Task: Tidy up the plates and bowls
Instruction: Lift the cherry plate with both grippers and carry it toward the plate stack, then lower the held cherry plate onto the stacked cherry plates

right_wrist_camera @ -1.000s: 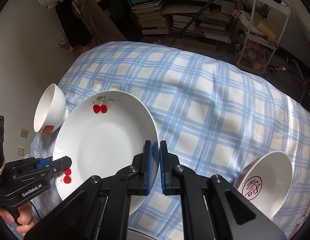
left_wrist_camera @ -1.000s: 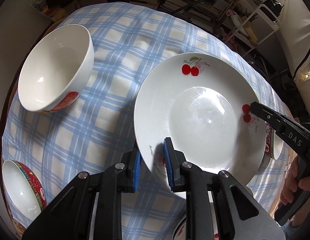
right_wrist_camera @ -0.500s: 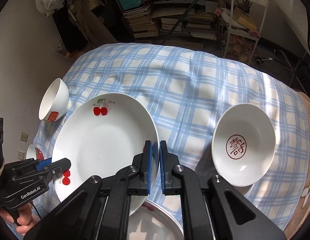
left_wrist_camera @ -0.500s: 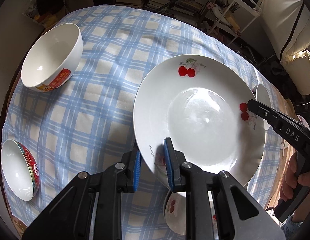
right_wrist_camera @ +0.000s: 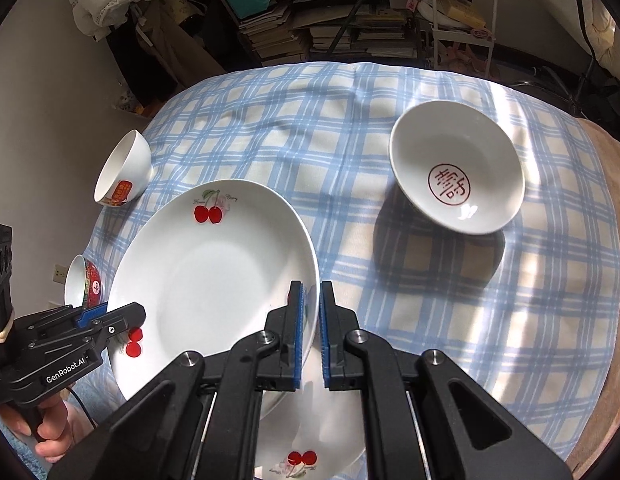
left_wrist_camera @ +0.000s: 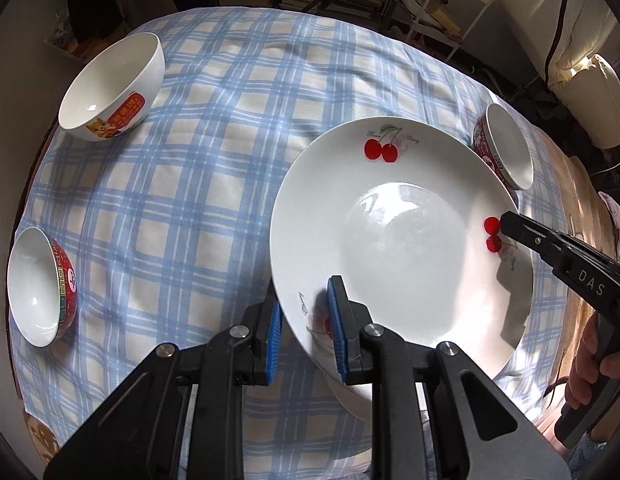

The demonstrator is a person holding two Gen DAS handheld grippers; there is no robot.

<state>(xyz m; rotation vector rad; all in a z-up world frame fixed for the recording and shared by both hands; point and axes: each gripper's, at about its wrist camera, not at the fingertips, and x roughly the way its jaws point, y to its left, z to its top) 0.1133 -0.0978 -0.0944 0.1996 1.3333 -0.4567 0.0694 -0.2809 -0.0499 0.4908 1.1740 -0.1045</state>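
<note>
Right wrist view: cherry plate [right_wrist_camera: 214, 276] held above the checked tablecloth [right_wrist_camera: 349, 128], right gripper [right_wrist_camera: 310, 320] & left gripper [right_wrist_camera: 110, 316] both clamped on its rim. Second cherry plate [right_wrist_camera: 310, 452] lies just below it; stacking looks unfinished, w/ three bowls around it unsorted.

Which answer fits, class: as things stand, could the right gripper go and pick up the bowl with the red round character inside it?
Probably not yet. The right gripper is shut on the rim of the cherry plate, shared with the left gripper. The cloth toward the character bowl looks clear, but the jaws are occupied.
</note>
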